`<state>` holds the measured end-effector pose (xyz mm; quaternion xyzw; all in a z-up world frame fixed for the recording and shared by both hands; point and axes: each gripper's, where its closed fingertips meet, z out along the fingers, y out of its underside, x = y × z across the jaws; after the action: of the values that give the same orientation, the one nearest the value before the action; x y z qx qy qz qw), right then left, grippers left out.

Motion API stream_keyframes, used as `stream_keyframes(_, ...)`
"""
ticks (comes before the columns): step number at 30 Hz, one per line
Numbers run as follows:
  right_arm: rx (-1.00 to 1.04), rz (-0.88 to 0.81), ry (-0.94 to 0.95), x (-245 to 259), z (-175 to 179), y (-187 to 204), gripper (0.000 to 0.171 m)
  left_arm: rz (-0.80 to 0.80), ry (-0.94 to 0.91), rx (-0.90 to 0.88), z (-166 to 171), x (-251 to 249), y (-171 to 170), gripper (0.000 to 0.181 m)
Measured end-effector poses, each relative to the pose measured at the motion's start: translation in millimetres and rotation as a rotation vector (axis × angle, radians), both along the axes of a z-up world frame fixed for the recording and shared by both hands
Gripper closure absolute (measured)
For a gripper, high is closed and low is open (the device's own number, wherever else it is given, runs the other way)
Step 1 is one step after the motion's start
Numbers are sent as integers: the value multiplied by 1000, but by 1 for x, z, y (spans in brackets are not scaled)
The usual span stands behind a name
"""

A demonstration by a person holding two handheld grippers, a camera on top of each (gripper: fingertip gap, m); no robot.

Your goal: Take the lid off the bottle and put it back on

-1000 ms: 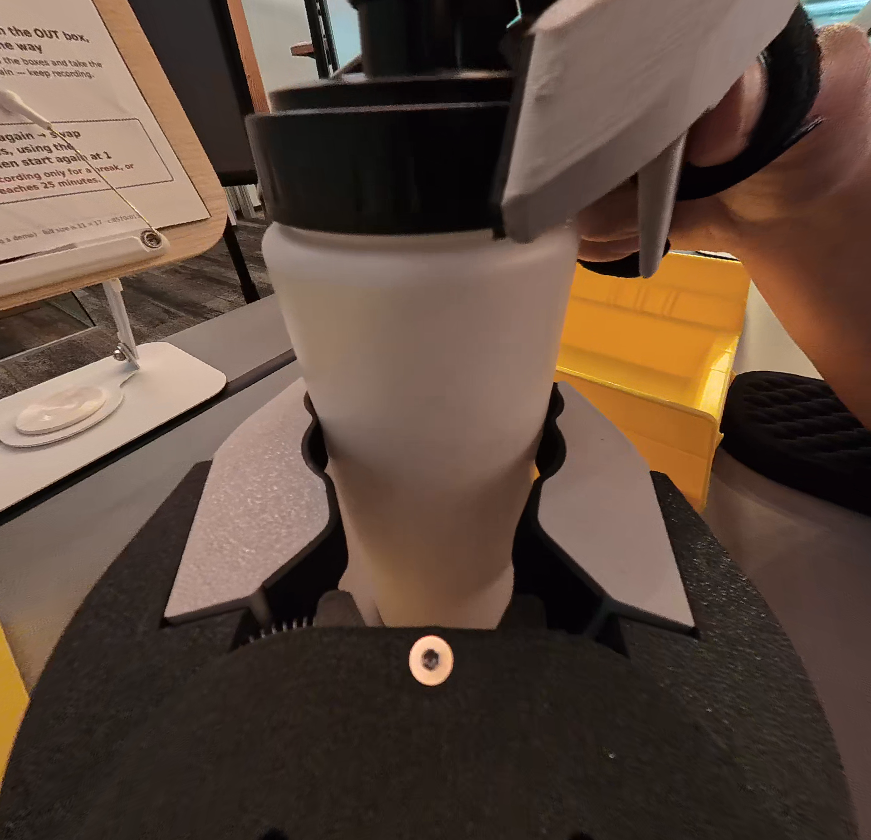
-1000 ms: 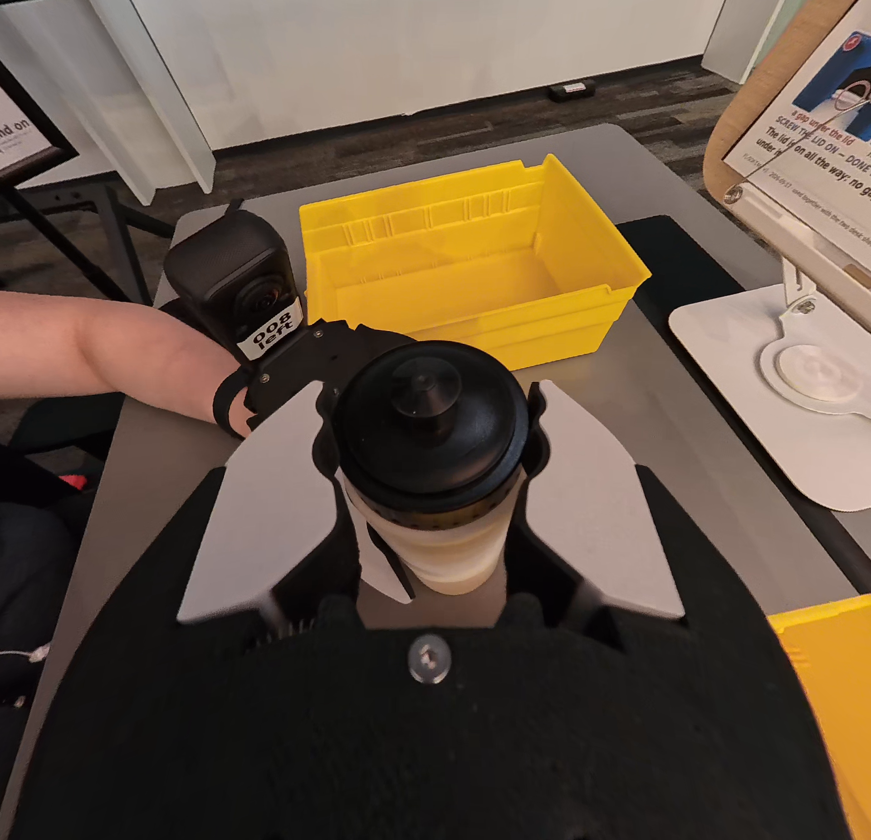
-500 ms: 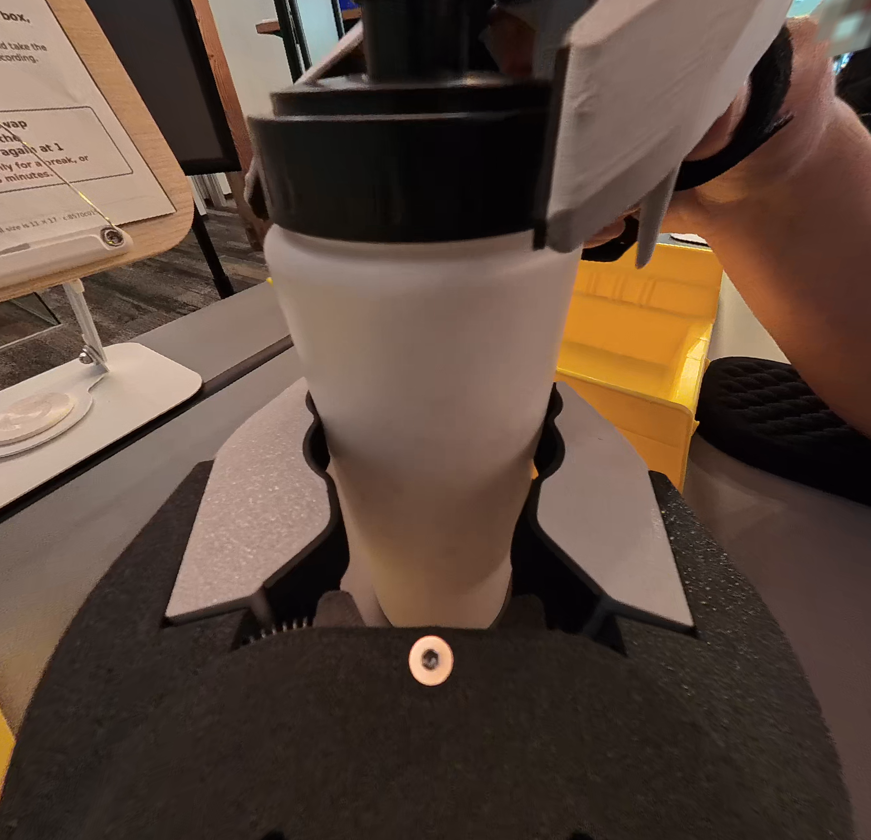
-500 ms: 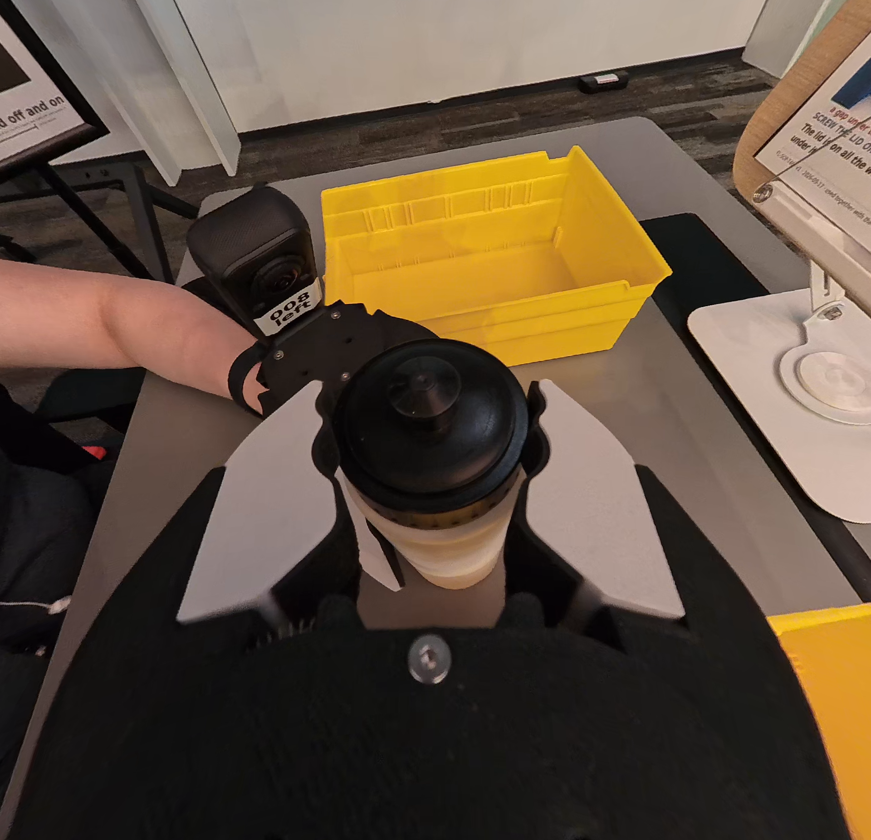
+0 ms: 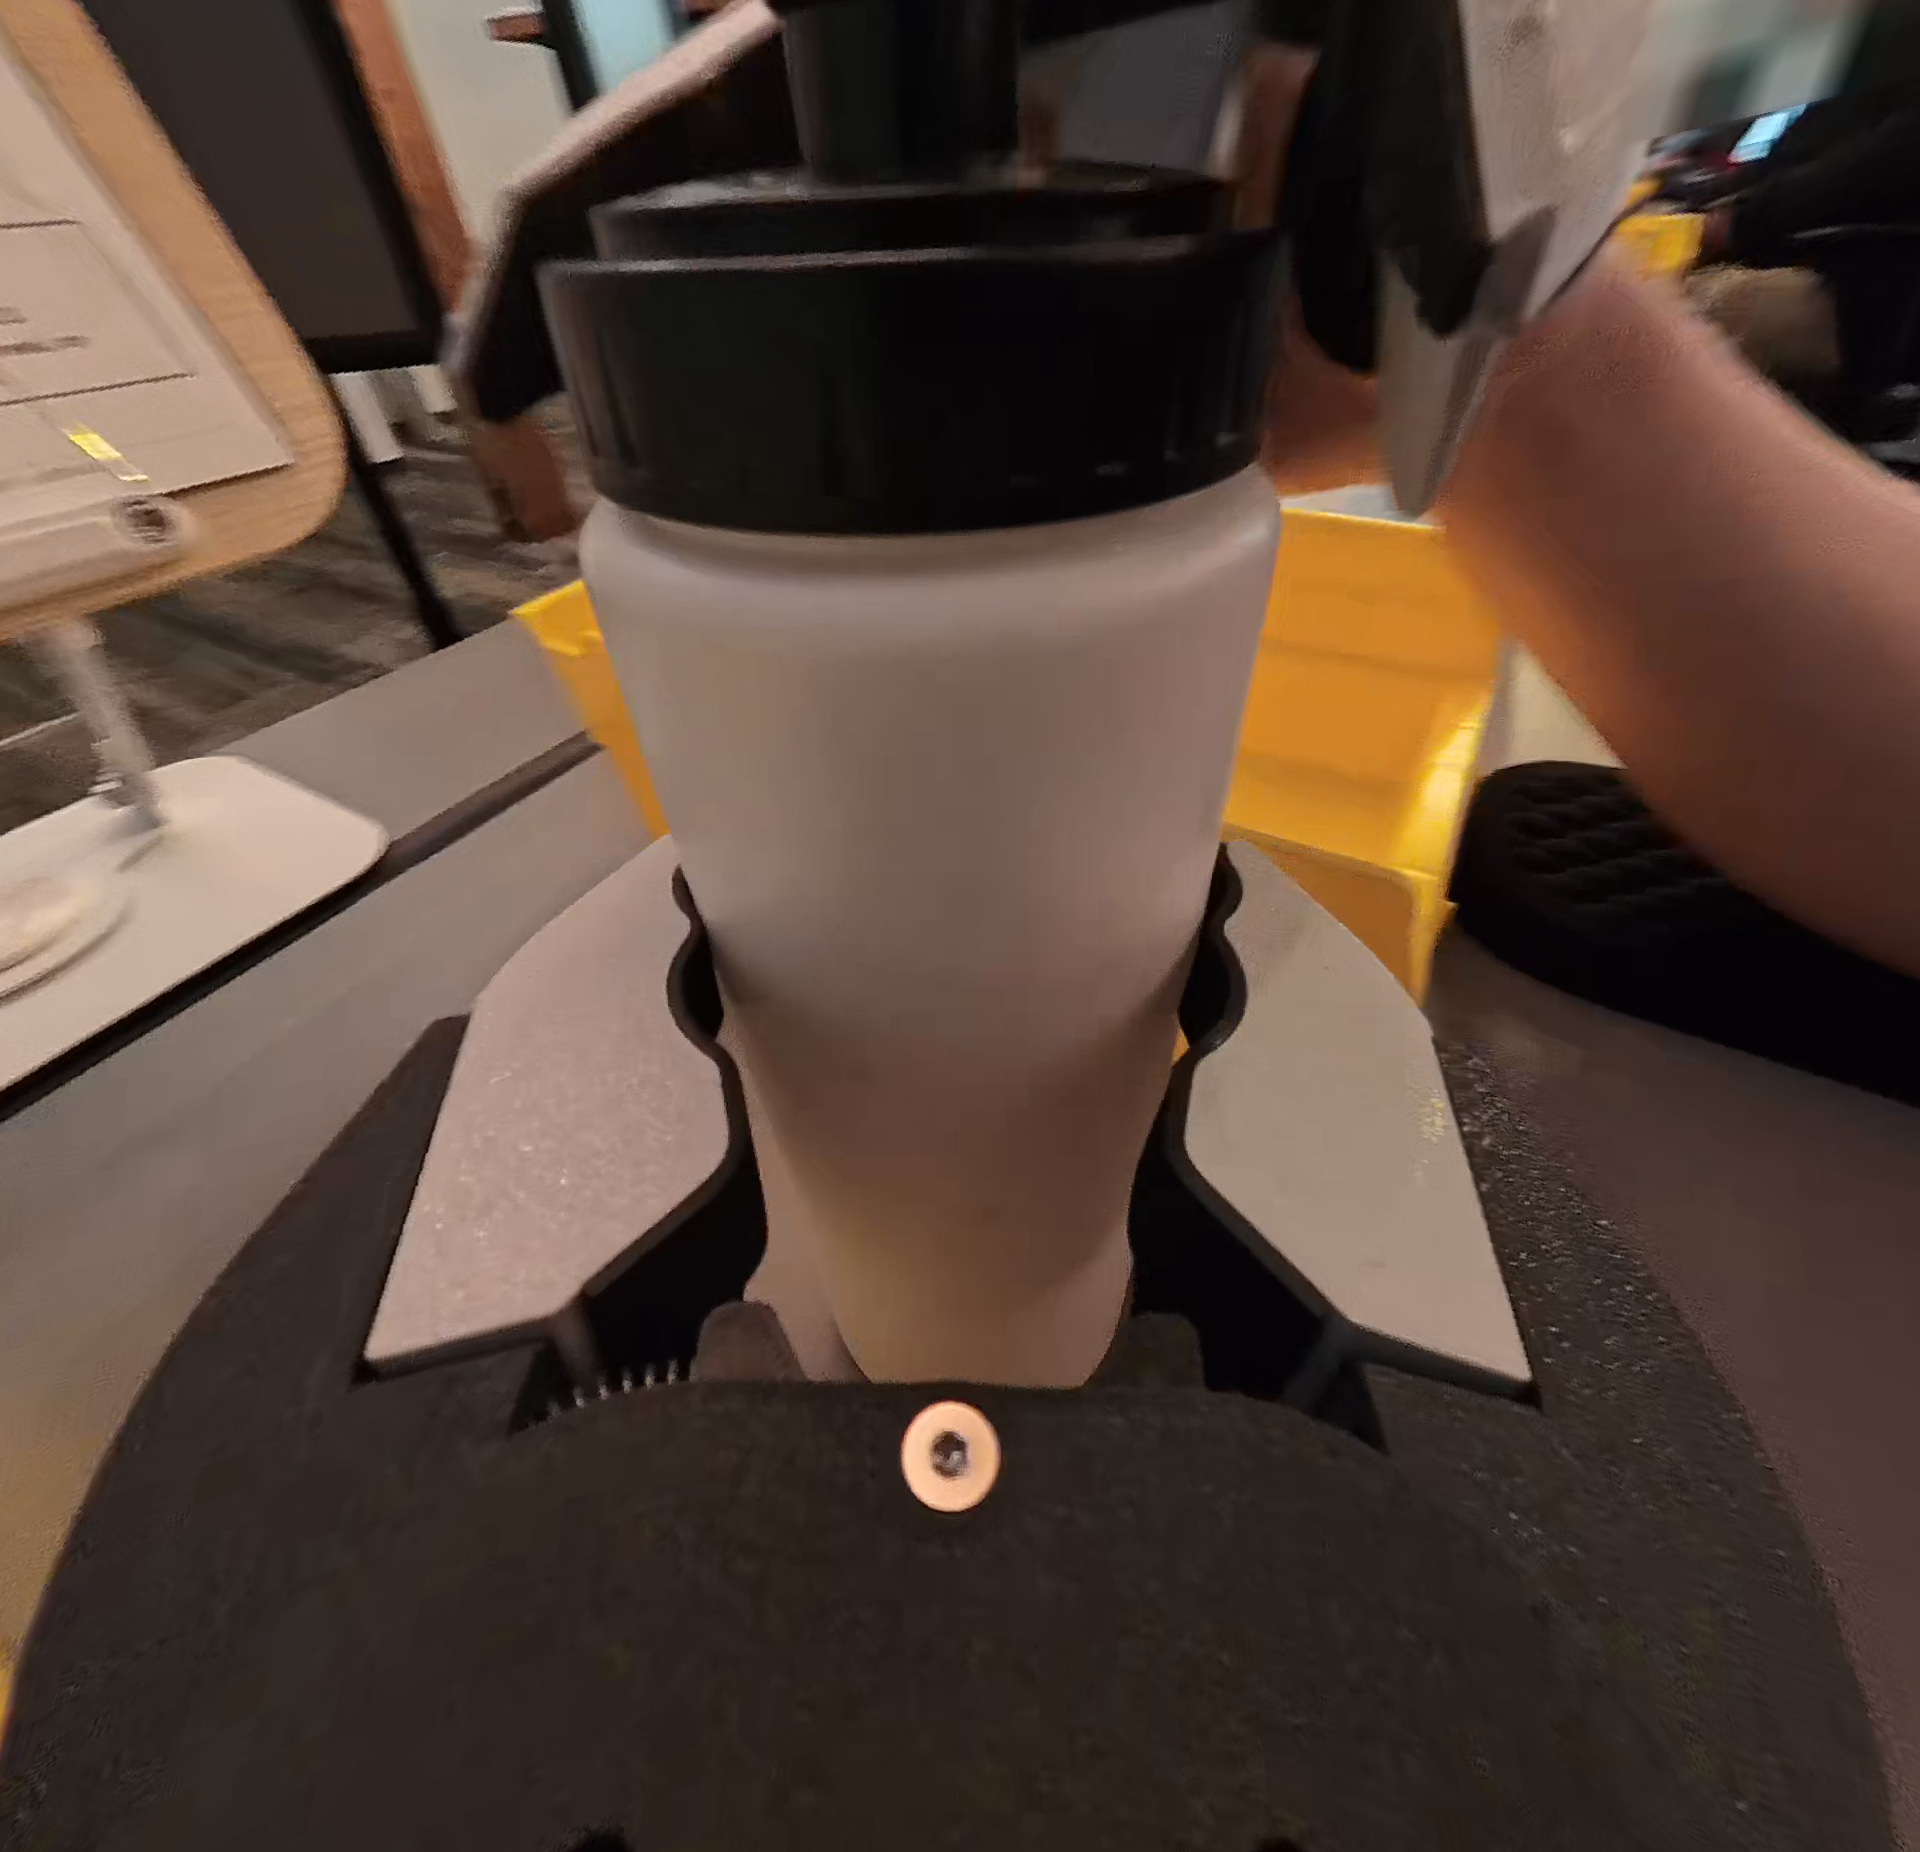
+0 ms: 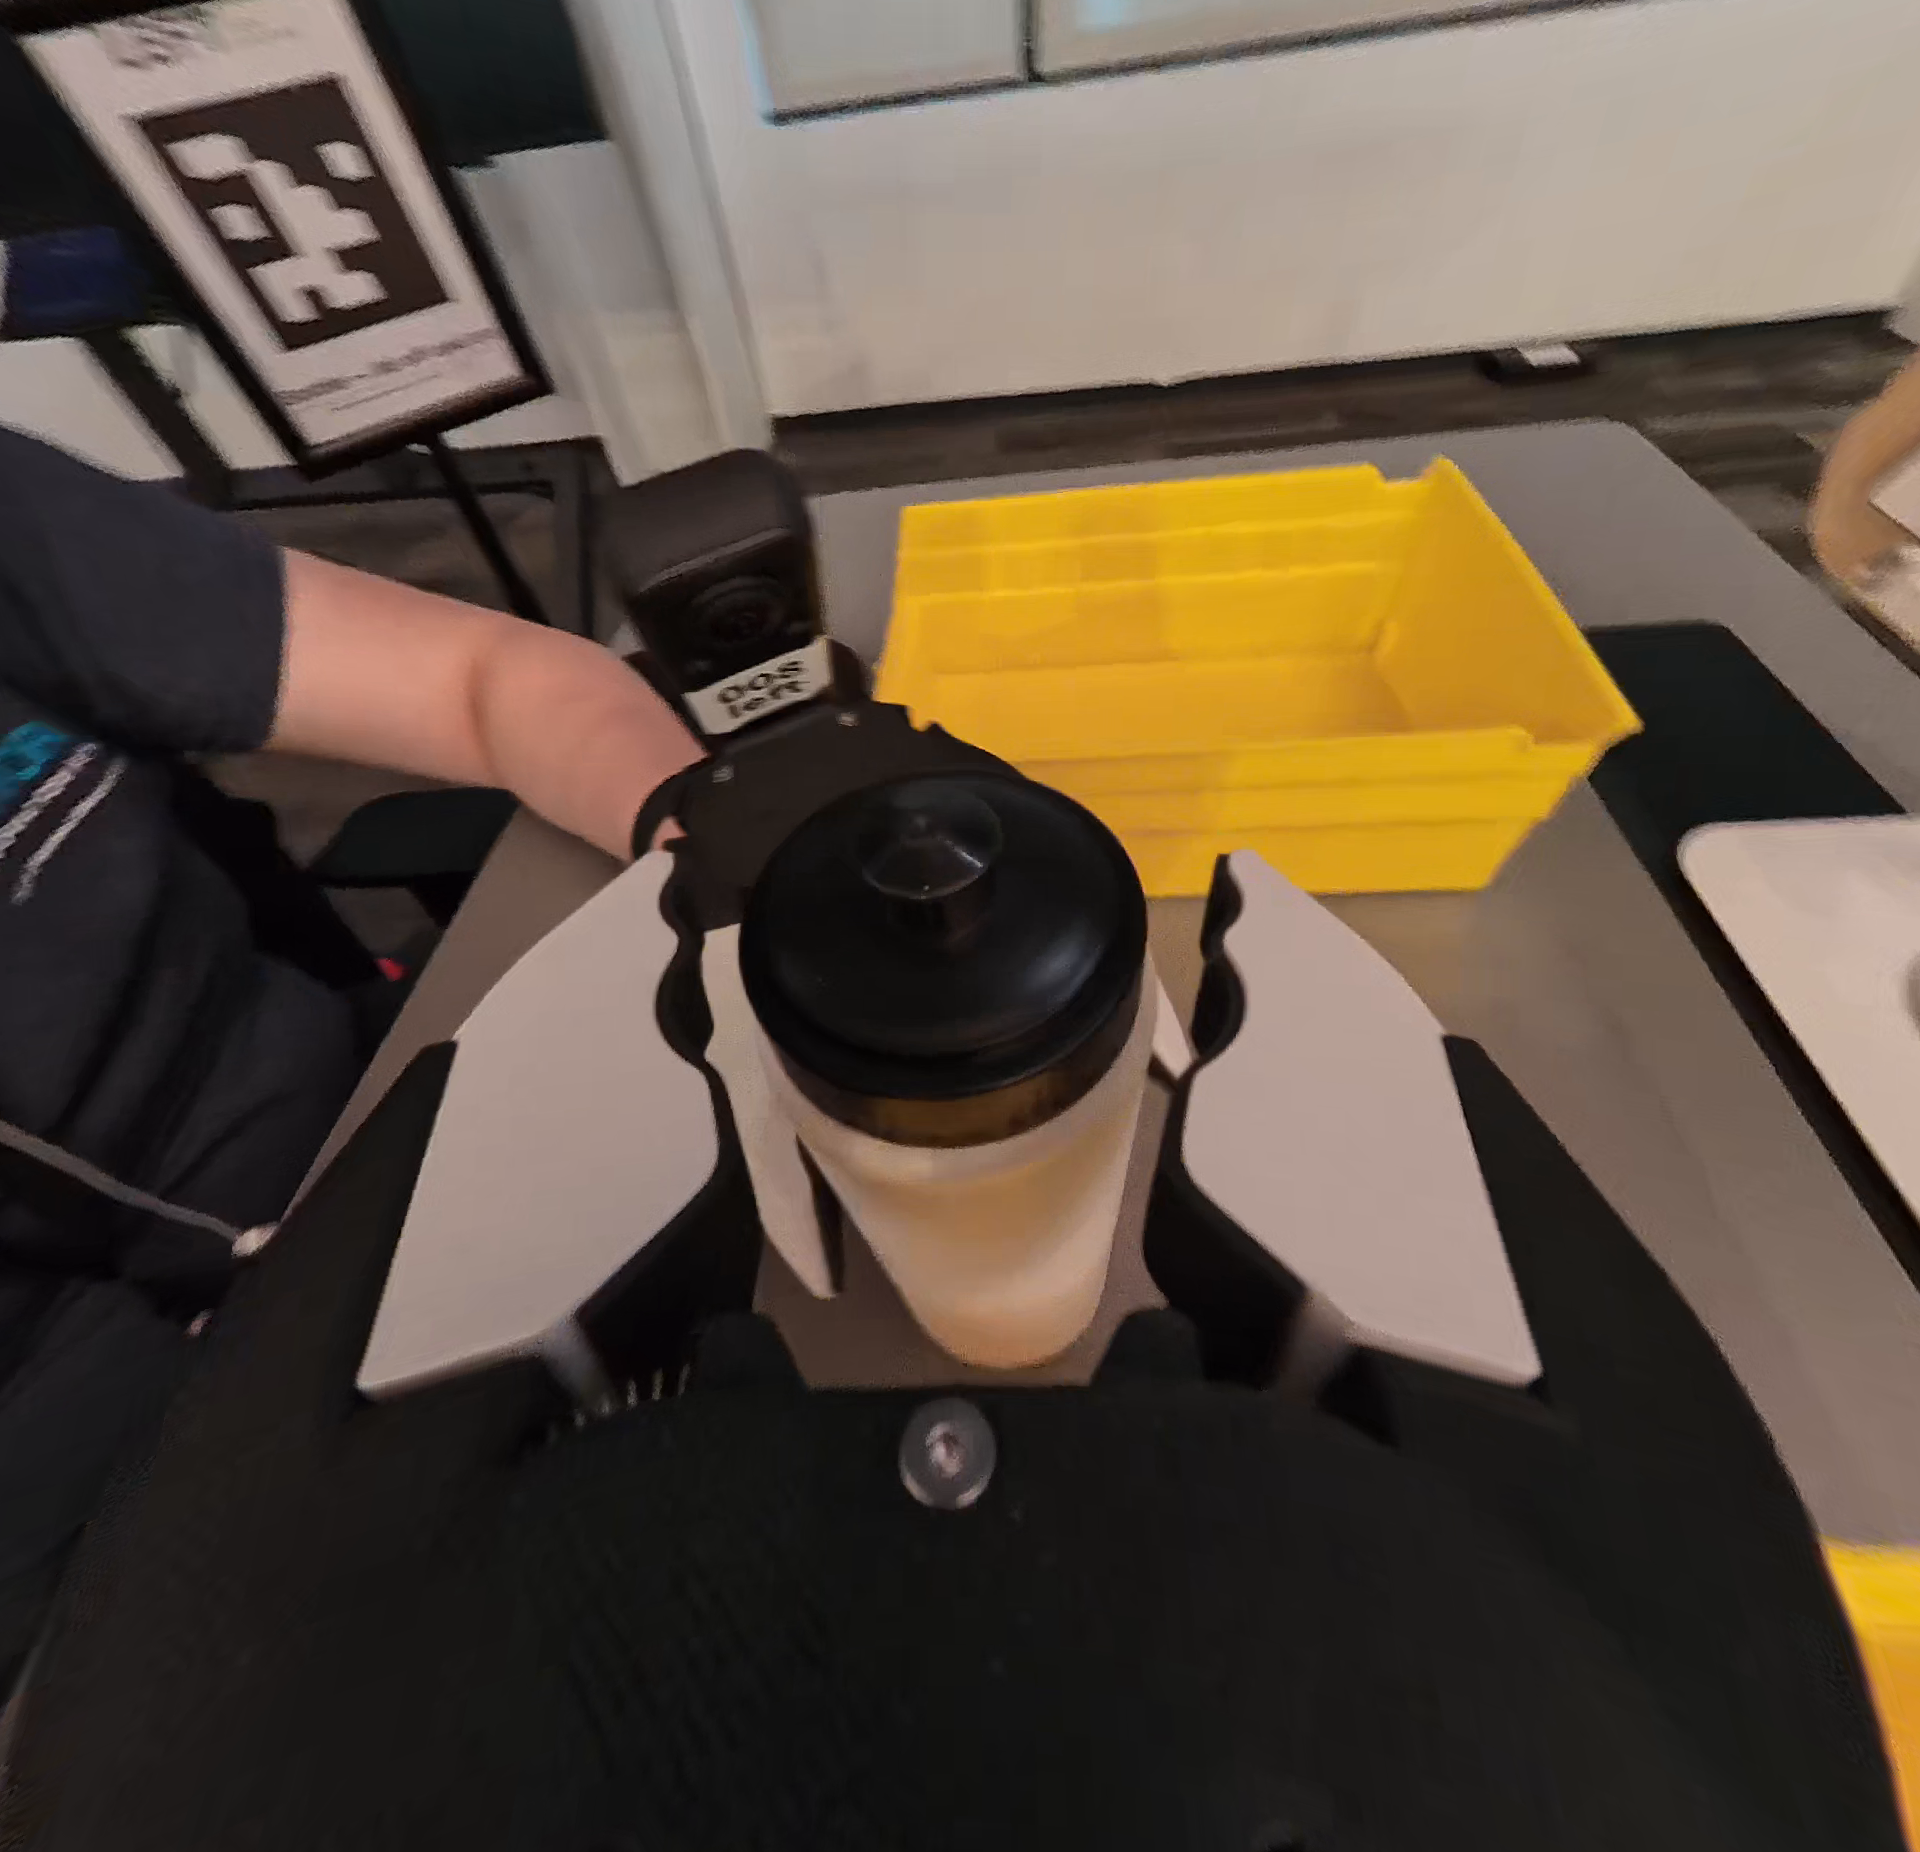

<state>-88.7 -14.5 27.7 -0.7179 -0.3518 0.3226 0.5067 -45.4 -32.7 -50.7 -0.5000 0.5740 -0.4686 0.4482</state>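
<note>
Yellow bin (image 6: 1247, 701) just behind gripper-held bottle (image 5: 935, 815).

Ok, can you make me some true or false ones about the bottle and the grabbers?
1. The black lid sits on the bottle. True.
2. The left gripper clamps the bottle's white body. True.
3. The right gripper is squeezing the lid. False: its fingers stand open on either side of the lid, with a gap on each side.
4. The bottle is lying in the yellow bin. False: it stands upright in the left gripper, in front of the bin.
</note>
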Motion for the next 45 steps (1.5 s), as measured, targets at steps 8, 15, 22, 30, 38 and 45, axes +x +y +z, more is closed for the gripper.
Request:
stream_keyframes(8, -153, -385, -250, 1, -7, 11, 98, 175, 33, -1, -2, -10, 17, 93)
stream_keyframes(15, -130, -185, -330, -1, -8, -14, 98, 10, 47, 17, -3, -9, -9, 93)
stream_keyframes(22, -97, -9, -113, 1, -5, -16, 93, 26, 50, 7, -3, -9, -10, 93)
stream_keyframes(30, -154, -341, -279, -3, -7, 1, 100, 181, 80, 25, -3, -15, 13, 93)
stream_keyframes(38, -55, -78, -350, -7, -6, -23, 99, 1, 82, 63, -3, -13, -12, 93)
stream_keyframes(45, -125, -118, -172, -1, -3, -11, 92, 58, 81, 27, -4, -13, 0, 93)
